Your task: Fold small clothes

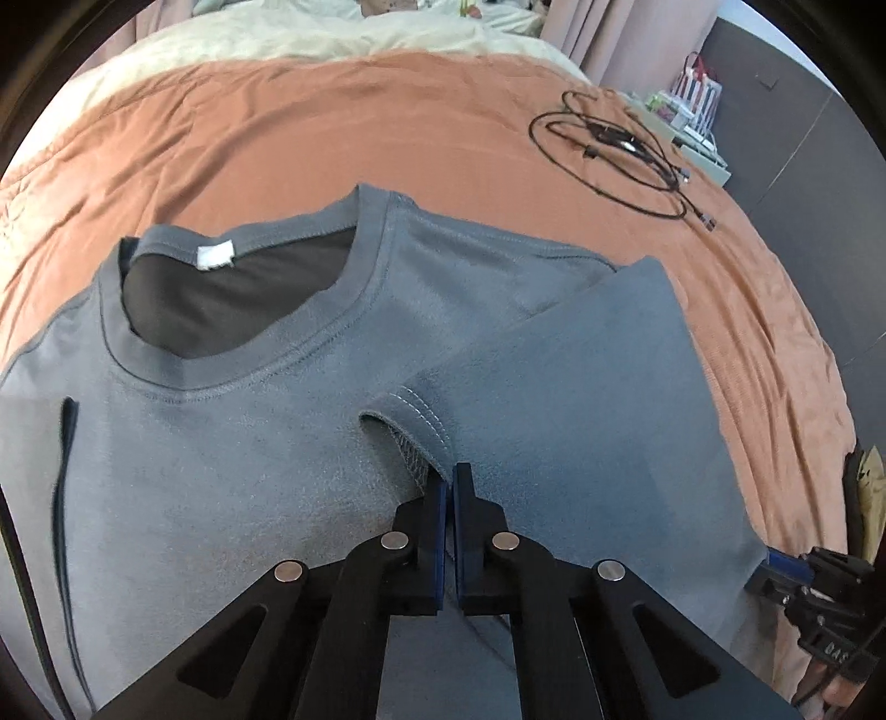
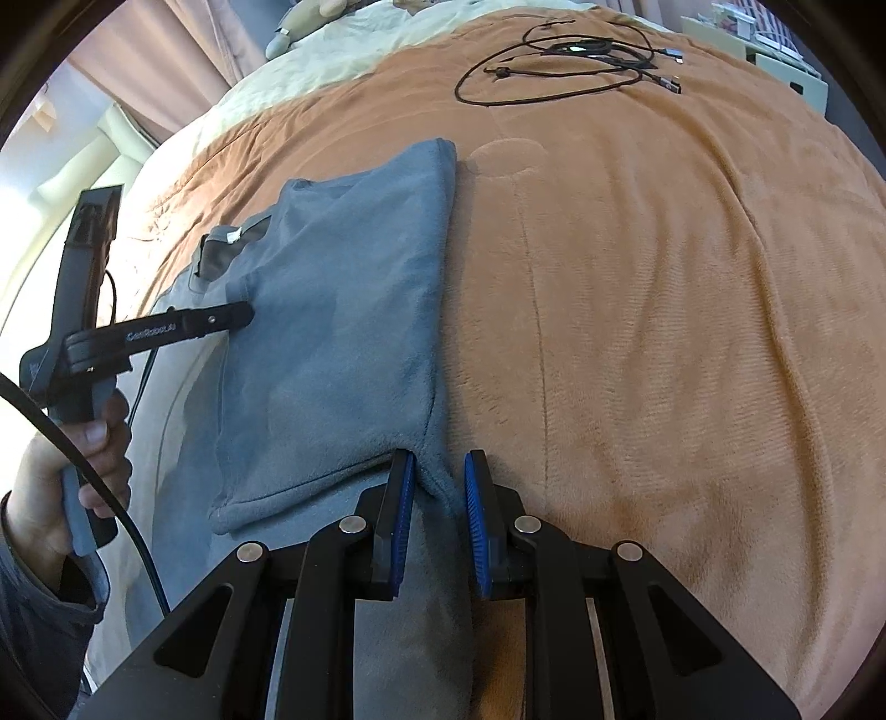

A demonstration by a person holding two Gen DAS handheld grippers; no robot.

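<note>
A grey T-shirt (image 1: 232, 454) lies front up on an orange blanket (image 1: 343, 127), its collar and white label (image 1: 215, 256) toward the far left. One side is folded over its front, the sleeve (image 1: 565, 387) lying diagonally across the chest. My left gripper (image 1: 449, 483) points down at the sleeve's stitched hem, jaws together with the hem's edge pinched at the tips. In the right wrist view my right gripper (image 2: 438, 493) is shut on a bunched ridge of the shirt (image 2: 343, 310) at its folded edge, blue pads pressing both sides. The left gripper (image 2: 248, 315) touches the shirt near the collar.
Coiled black cables (image 1: 620, 149) lie on the blanket at the far right, the same cables (image 2: 570, 61) far ahead in the right wrist view. A cream duvet (image 1: 310, 33) covers the bed's far end. A person's hand (image 2: 83, 443) holds the left gripper's handle. Orange blanket stretches right of the shirt.
</note>
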